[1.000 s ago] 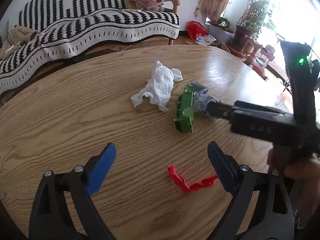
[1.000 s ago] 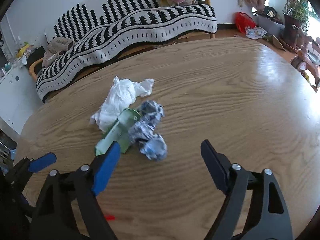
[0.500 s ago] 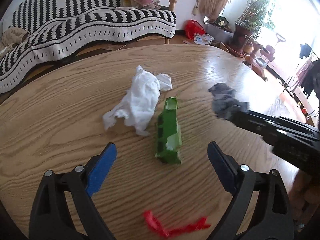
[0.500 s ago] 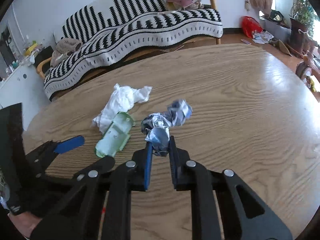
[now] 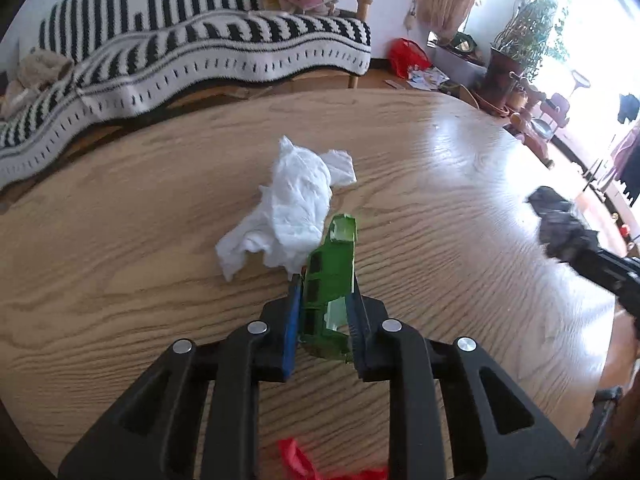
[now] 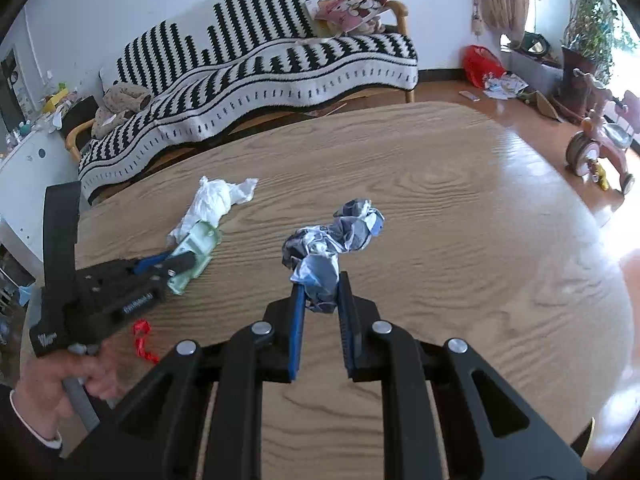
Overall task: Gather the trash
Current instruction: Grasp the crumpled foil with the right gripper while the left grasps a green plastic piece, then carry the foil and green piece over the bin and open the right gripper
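Item 1. Left tool: the blue-padded jaws are closed on a green plastic wrapper, which is pinched between them near its lower half. The wrapper's far end is seen touching the white tissue. In the right wrist view the same tool is seen at the left, gripped by the left hand.

Item 2. Right tool: the jaws are drawn nearly together on a crumpled grey-blue paper wad, held by its near end, the rest projecting forward beyond the fingertips. In the left wrist view the wad is seen dark and blurred at the right edge.

Item 3. White tissue: crumpled, lying on the wooden tabletop just beyond the green wrapper.

Item 4. Red strip: a twisted scrap, lying on the tabletop near its front edge, below the left tool; partly hidden by the tool's frame. It is also seen in the right wrist view.

Item 5. Background: a sofa covered with a black-and-white striped throw, a potted plant and a child's tricycle on the floor.
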`<action>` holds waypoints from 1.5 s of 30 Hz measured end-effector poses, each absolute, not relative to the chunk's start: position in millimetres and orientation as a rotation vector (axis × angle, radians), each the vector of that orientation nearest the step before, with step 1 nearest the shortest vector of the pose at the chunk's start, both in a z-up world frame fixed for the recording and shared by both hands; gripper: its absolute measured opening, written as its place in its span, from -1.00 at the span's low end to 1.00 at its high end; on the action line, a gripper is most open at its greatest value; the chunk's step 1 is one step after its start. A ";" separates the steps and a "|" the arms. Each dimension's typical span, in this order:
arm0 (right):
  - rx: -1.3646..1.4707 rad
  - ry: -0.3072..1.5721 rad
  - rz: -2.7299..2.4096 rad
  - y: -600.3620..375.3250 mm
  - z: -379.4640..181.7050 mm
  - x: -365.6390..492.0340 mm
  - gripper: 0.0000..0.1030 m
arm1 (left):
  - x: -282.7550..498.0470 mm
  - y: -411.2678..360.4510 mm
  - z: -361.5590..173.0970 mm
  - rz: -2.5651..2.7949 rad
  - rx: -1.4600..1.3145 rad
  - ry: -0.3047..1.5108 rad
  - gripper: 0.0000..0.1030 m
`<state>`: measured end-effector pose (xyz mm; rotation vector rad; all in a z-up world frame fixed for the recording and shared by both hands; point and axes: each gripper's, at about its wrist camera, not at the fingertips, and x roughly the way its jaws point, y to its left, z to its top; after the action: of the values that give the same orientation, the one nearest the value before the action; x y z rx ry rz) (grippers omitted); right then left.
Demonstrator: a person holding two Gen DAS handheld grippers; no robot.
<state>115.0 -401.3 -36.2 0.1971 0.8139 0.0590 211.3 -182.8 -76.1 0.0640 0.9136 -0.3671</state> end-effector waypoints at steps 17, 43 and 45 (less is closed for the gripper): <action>0.313 0.762 -0.249 -580.3 -21.3 -87.7 -0.69 | 83.0 -308.7 -9.6 -0.667 0.105 0.779 -0.60; 0.524 1.074 -0.369 -688.2 -141.4 -179.8 -0.68 | -62.2 -506.5 -93.4 -1.044 0.349 0.884 -0.60; 0.527 1.071 -0.367 -690.5 -141.7 -180.9 -0.68 | -62.6 -508.1 -95.4 -1.044 0.348 0.888 -0.60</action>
<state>-180.9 -690.5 -141.7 0.5267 1.0709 -0.3673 -62.6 -508.1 -95.4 0.3480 0.8881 -1.0441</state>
